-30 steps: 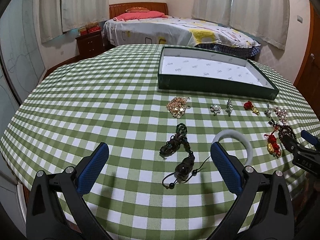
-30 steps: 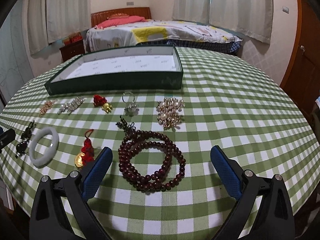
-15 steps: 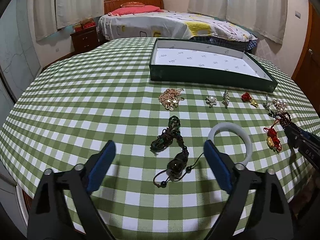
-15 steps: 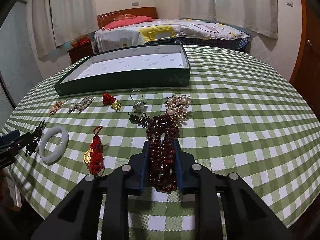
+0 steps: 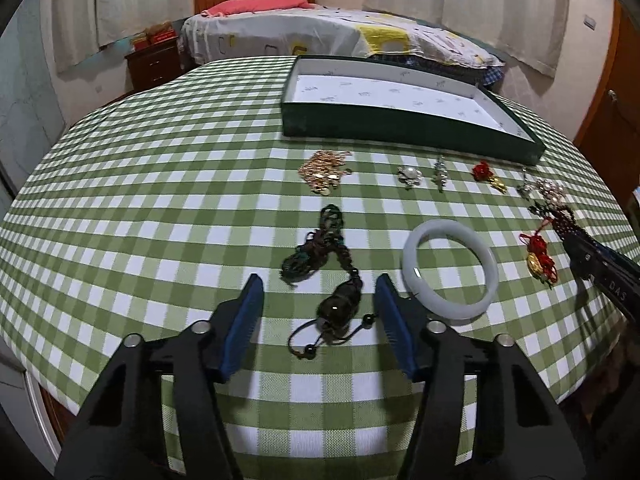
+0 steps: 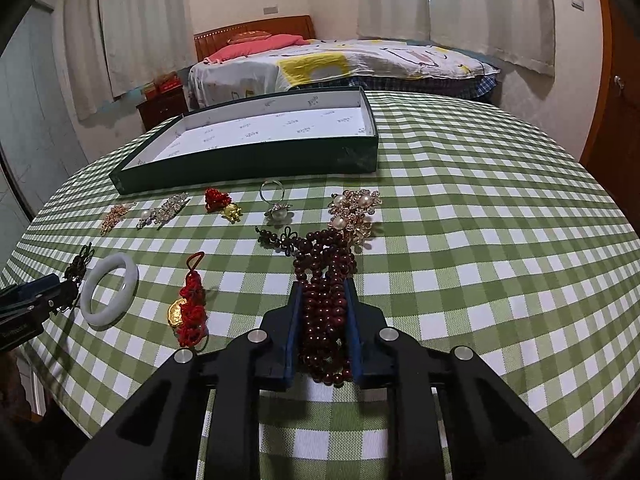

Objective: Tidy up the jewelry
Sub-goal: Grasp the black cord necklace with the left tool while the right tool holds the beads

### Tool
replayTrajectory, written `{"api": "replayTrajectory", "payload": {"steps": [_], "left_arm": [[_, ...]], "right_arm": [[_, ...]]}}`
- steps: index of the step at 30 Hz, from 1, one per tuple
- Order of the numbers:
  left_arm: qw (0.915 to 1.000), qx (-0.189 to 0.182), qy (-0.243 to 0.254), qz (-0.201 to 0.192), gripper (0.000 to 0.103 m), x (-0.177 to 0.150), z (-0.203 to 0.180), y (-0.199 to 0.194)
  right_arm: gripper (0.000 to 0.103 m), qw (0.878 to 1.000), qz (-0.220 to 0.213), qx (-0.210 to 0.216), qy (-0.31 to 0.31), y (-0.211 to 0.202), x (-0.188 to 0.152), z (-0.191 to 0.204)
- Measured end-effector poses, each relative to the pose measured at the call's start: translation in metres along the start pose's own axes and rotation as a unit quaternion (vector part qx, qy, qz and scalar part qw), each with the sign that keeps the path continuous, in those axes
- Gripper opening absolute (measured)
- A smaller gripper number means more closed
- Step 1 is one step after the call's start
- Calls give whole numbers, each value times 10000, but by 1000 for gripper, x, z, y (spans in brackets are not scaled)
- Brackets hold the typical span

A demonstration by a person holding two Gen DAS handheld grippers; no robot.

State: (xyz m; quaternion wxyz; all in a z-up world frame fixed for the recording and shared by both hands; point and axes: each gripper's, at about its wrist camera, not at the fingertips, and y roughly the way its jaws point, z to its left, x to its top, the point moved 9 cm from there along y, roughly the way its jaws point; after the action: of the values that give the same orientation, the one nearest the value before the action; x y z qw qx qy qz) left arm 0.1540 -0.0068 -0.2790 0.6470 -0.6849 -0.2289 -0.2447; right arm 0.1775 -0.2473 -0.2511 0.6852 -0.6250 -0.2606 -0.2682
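Many glossy dark-red beads bunch in the right claw (image 6: 322, 326), pinched; left claw (image 5: 320, 320) spread around a dark pendant (image 5: 340, 308).

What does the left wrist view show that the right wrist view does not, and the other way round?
Only the left wrist view shows the open left gripper with the dark bead pendant lying between its fingers, and the gold chain clearly.

Only the right wrist view shows the right gripper shut on the dark red bead necklace, and how that grip looks from close by.

Both show the green box with nothing in it, the white bangle, the red knot charm and the checked tablecloth.
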Motion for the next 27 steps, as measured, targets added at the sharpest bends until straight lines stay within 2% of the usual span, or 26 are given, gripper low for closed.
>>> {"api": "replayTrajectory", "payload": {"steps": [3, 7, 9, 11, 21, 27], "left_arm": [[9998, 123, 156, -34, 45, 0, -2, 1], [9997, 6, 239, -88, 32, -1, -5, -1], [9996, -20, 263, -102, 23, -1, -6, -2], [9995, -53, 280, -111, 20, -2, -6, -2], [9995, -99, 266, -126, 19, -3, -6, -5], [9993, -71, 249, -283, 19, 3, -5, -12]], "right_arm": [[21, 10000, 1, 2, 5, 0, 0, 0], [21, 10000, 1, 5, 25, 0, -1, -1], [21, 10000, 5, 18, 51, 0, -1, -1], [21, 10000, 9, 26, 70, -1, -1, -1], [19, 9999, -9, 53, 116, -2, -2, -2], [17, 9999, -26, 87, 139, -3, -2, -2]]}}
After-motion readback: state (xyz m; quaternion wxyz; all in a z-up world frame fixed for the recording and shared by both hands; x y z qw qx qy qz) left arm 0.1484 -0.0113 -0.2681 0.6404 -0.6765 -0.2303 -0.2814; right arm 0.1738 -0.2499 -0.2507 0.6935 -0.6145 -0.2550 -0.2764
